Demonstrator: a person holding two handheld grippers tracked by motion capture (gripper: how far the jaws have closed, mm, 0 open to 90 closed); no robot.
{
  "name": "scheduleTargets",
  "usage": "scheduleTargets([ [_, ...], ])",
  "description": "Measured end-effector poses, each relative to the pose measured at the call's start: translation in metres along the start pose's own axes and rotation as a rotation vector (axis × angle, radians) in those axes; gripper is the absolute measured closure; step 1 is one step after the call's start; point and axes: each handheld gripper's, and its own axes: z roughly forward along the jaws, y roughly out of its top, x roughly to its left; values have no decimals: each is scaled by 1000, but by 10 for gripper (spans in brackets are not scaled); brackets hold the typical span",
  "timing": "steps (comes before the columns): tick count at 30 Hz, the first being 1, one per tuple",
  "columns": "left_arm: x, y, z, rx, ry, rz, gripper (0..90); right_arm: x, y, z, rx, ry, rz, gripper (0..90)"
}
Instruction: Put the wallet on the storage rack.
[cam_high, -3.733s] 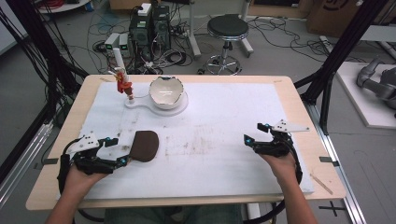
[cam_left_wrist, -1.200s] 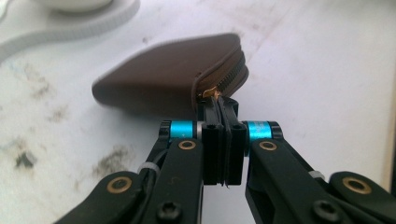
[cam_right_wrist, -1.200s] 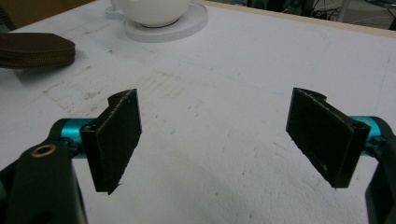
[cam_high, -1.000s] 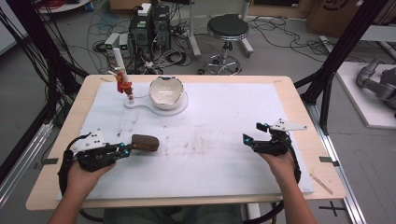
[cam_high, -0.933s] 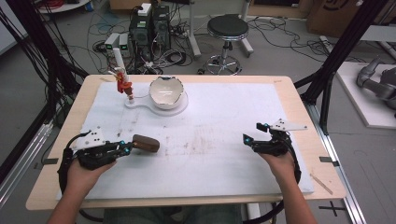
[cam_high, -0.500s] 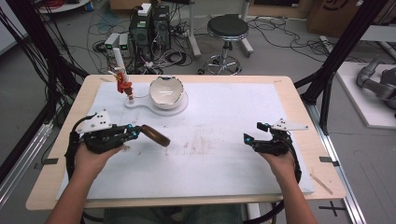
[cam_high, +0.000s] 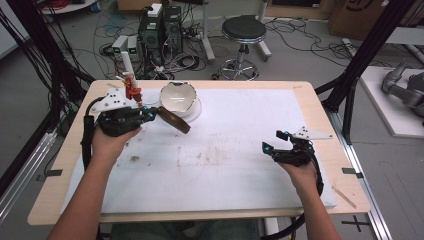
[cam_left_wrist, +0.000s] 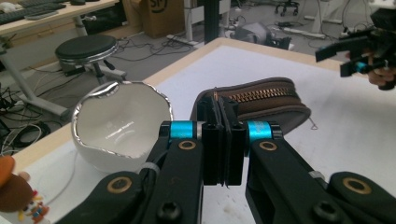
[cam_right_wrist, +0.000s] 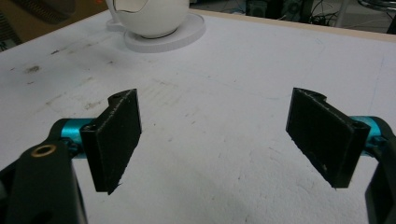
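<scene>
So the brown zip pouch (cam_high: 174, 120) is clamped by one edge in the left tool (cam_high: 150, 115), jaws pressed tight together on it. It's held clear of the surface (cam_high: 240, 165), tilted, with its far end sticking out right next to the white bowl (cam_high: 177, 96). In the left gripper view the pouch (cam_left_wrist: 261, 105) is seen sticking out past the jaws, zipper along the top edge, with a little pull tab dangling off the far end. The bowl (cam_left_wrist: 122, 123), with its jagged eggshell-style rim and shiny inside, is seen just to the left of the pouch there, close but apart from it.

The bowl is parked on a round white base (cam_high: 195, 111) near the back left of the surface. A small red and orange figurine (cam_high: 132, 89) is stood just beside it, right behind the left hand (cam_high: 112, 142).

The right tool (cam_high: 277, 146) is held well apart from all that, over on the right side of the surface, low over the white mat. Its jaws are spread wide with nothing gripped between them, which is pretty clear in the right gripper view: just stained white mat (cam_right_wrist: 219, 140) is seen in the gap, with the bowl (cam_right_wrist: 149, 16) far off at the top.
</scene>
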Motion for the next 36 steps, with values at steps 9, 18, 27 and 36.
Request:
scheduleTargets([
  [9, 27, 18, 23, 13, 75, -14, 884, -1, 0, 1, -2, 4, 7, 183],
  [18, 49, 21, 53, 40, 107, -21, 883, -2, -1, -2, -6, -1, 9, 183],
  [27, 62, 12, 77, 91, 143, -55, 883, -3, -3, -5, -8, -8, 18, 183],
  [36, 70, -22, 89, 104, 134, -204, 758, -1, -2, -7, -12, -1, 8, 183],
])
